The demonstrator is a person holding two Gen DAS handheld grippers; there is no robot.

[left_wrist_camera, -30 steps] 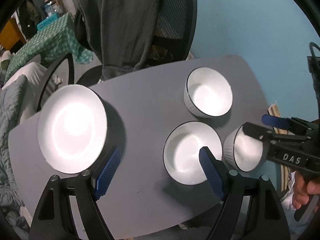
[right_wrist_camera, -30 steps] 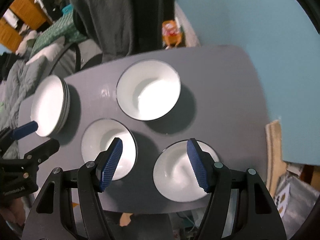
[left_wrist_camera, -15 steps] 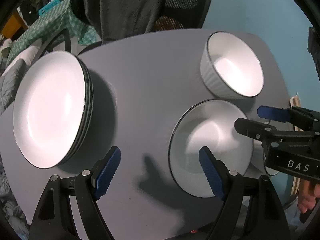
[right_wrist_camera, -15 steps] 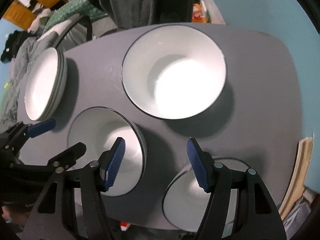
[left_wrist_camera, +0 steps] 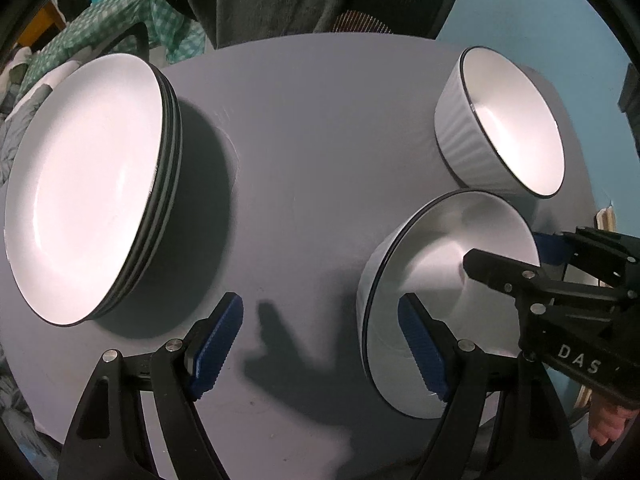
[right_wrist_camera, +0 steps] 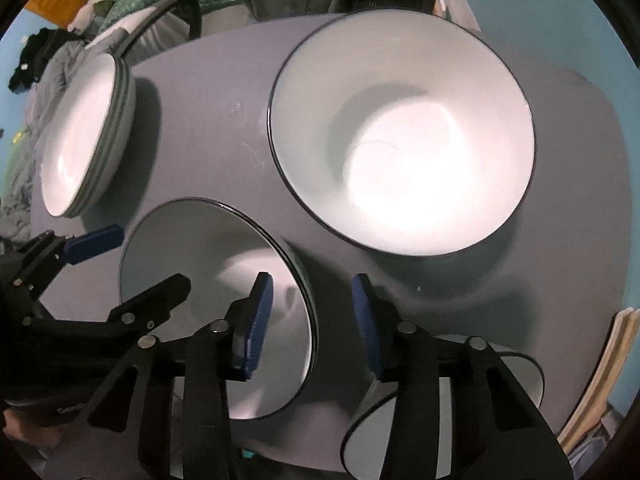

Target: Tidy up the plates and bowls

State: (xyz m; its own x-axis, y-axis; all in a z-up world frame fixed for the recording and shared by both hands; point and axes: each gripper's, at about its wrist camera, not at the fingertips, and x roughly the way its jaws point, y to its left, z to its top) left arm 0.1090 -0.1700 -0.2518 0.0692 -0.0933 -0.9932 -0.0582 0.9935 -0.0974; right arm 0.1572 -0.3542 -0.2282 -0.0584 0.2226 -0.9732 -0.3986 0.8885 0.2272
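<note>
We see the grey table (left_wrist_camera: 312,128) carrying a stack of plates (left_wrist_camera: 92,184) at nine o'clock, a big bowl (right_wrist_camera: 404,148) at one o'clock and a middle bowl (right_wrist_camera: 212,300) at four. Our left gripper (left_wrist_camera: 320,344) hangs wide apart straddling the middle bowl's left rim. Our right gripper (right_wrist_camera: 308,320), jaws just narrowing, straddles that bowl's right rim without touching. A third bowl (right_wrist_camera: 440,420) sits beneath it.

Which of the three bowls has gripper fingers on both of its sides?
The middle bowl: the left gripper straddles its left rim, the right gripper its right rim. The far bowl and the near-right bowl have no straddling fingers.
</note>
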